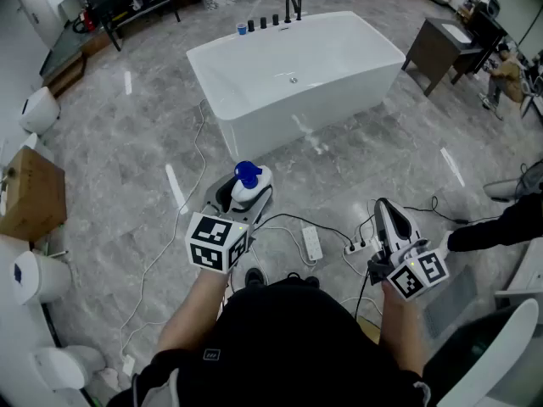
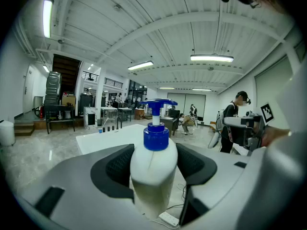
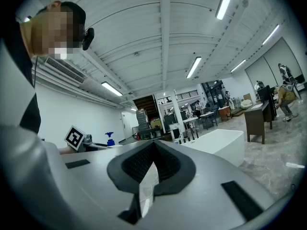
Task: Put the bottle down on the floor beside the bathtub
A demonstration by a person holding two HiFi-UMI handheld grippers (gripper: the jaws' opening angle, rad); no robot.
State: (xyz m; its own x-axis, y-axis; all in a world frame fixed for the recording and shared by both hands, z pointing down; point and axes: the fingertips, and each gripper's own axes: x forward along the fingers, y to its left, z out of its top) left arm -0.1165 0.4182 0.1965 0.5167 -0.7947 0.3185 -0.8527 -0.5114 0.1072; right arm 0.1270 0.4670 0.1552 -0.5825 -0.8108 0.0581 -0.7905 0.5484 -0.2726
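Left tool clamps the bottle (upright) — right tool closed

No word, number or brand can be read anywhere. The bottle shows a plain white side with no legible label. The marker cube at 7 o'clock and its twin at 5 o'clock bear only black-and-white square patterns.

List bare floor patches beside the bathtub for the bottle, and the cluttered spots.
Bare floor lies along the bathtub's near side, between it and the power strip. More lies between the tub's right end and the dark desk. Crowded: cables tangle round the power strip, and a white cable trails past the tub's left corner.
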